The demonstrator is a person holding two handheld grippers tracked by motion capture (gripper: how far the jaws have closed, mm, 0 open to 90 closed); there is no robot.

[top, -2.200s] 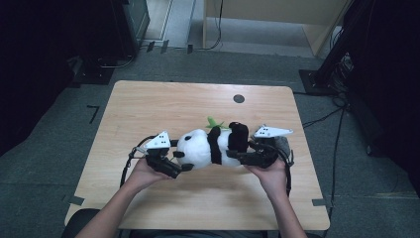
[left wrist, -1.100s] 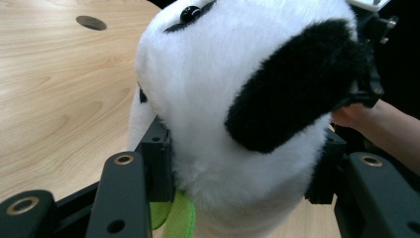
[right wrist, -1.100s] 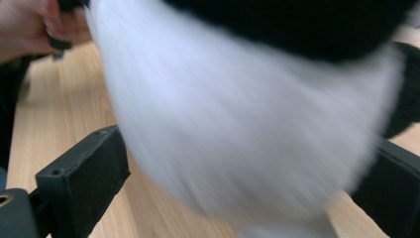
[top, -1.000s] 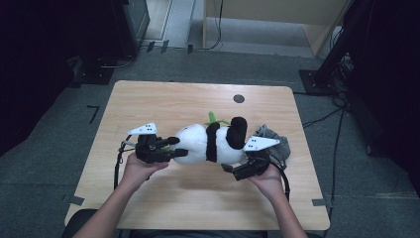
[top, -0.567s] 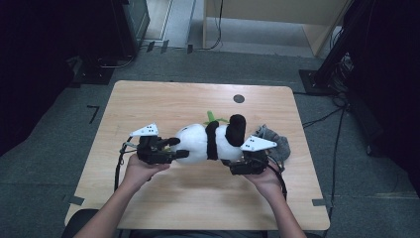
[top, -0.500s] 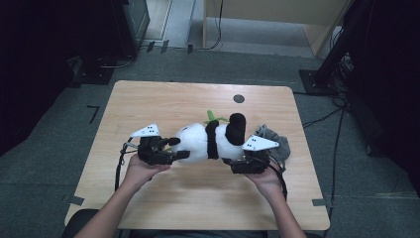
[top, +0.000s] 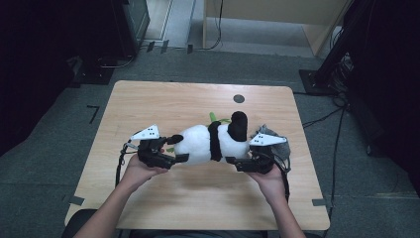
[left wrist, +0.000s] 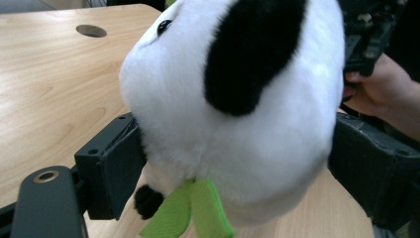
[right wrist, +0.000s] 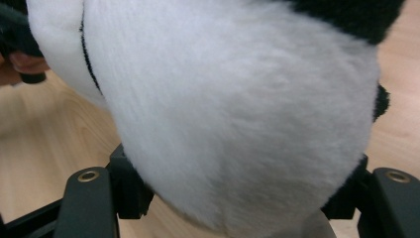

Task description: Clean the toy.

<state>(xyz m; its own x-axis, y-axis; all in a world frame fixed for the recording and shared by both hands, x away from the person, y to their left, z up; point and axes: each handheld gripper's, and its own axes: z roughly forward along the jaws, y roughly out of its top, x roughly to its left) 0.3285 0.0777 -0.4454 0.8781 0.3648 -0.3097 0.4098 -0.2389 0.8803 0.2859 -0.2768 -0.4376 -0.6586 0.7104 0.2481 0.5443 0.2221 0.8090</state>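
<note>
High view: we see plush panda lying mid-table, left gripper at head, right gripper at rump.

Left gripper view: jaws just opening, flanking head; contact unclear.

Right gripper view: jaws just closing, pressing body. Repositioning unfinished, we judge.

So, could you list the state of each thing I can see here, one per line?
Black-and-white plush panda toy: lying on its side on the table, held between both grippers.
Left gripper: jaws just opened wider, panda's head between its fingers.
Right gripper: jaws just closing, pressing the panda's white body.
Light wooden table: level.
</note>
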